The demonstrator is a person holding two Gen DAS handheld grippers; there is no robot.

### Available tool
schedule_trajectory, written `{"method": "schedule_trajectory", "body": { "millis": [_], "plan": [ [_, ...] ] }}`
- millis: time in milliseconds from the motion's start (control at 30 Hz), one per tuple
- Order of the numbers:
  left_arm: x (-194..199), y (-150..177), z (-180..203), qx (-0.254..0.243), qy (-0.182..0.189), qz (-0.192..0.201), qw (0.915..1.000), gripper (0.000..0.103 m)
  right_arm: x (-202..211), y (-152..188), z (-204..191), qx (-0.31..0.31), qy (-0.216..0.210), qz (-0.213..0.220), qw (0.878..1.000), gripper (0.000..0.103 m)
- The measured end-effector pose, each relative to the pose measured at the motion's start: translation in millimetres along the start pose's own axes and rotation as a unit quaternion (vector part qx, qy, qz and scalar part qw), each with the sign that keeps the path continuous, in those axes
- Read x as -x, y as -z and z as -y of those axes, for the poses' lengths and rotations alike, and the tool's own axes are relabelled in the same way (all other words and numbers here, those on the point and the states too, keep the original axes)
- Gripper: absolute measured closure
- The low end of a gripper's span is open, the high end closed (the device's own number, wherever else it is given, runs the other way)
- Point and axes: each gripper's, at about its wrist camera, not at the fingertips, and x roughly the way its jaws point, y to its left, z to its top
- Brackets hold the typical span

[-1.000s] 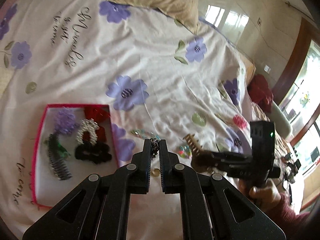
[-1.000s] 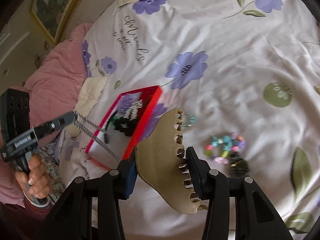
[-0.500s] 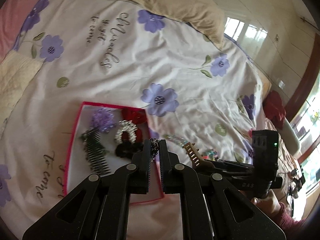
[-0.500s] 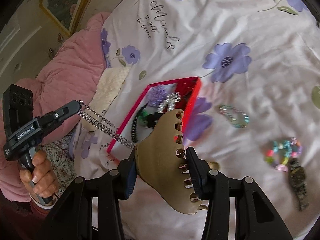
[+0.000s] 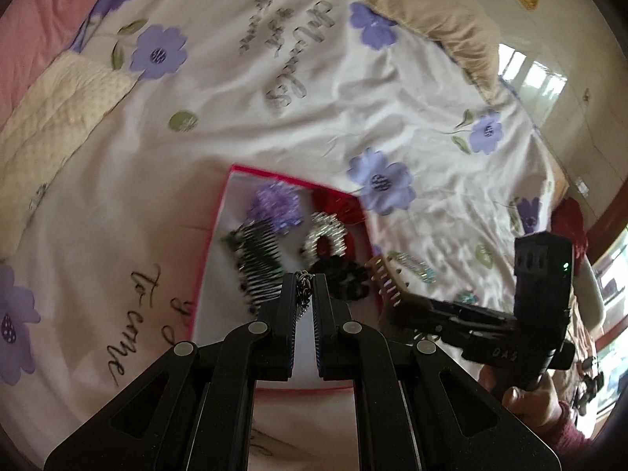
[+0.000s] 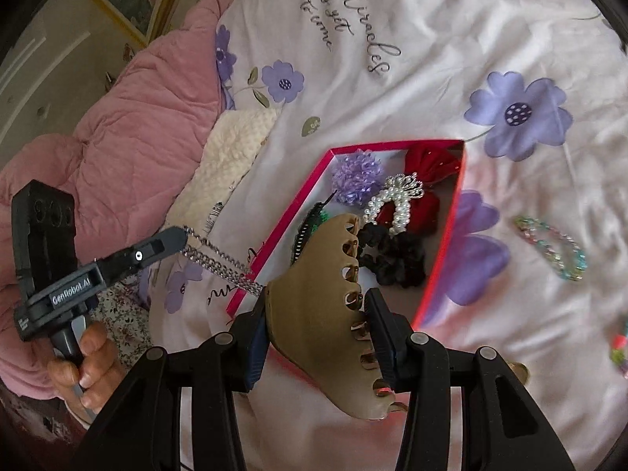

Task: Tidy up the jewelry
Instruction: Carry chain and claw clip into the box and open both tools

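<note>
Both my grippers are now closing in over the red box (image 6: 439, 251), which was farther off a second ago.

My left gripper (image 5: 303, 288) is pinching a silver chain (image 6: 219, 259) between its closed tips, the links trailing down toward the box's near left corner. My right gripper (image 6: 314, 306) is clamping a tan claw clip (image 6: 318, 294), matte, with a row of curved teeth, over the box's near edge. Inside the box are lying a purple flower (image 6: 355, 174), a red bow (image 6: 428, 165), a pearl clip (image 6: 396, 196), a black scrunchie (image 6: 396, 259) and a dark comb (image 5: 257, 263). A beaded bracelet (image 6: 549, 247) is resting on the bedspread (image 6: 490, 23) beside the box's right edge.
</note>
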Motion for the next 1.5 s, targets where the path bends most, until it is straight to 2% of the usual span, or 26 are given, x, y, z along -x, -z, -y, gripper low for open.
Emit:
{"method": "schedule_trajectory", "body": {
  "millis": [267,533,933,1033,1233,1500],
  "plan": [
    [-42,18,-33,0.022,-0.027,-0.063,0.9974,0.097,-39,-4,7,-0.003,0.032,-0.022,0.999,0.056],
    [-76,32,-40,0.004,-0.070,-0.124,0.9898,0.097,-60,-12,6,0.014,0.062,-0.027,0.998,0.056],
    [-88,37,-47,0.008,-0.069,-0.143,0.9873,0.096,-77,-10,6,0.028,0.075,-0.040,0.996,0.056],
    [-89,36,-49,0.008,-0.070,-0.145,0.9869,0.093,-80,-9,7,0.023,0.068,-0.043,0.996,0.055],
    [-88,36,-49,0.006,-0.076,-0.147,0.9862,0.077,-84,-7,9,0.012,0.055,-0.050,0.997,0.050],
    [-88,37,-45,-0.004,-0.079,-0.149,0.9856,0.070,-82,-7,8,0.006,0.054,-0.048,0.997,0.049]
  ]
}}
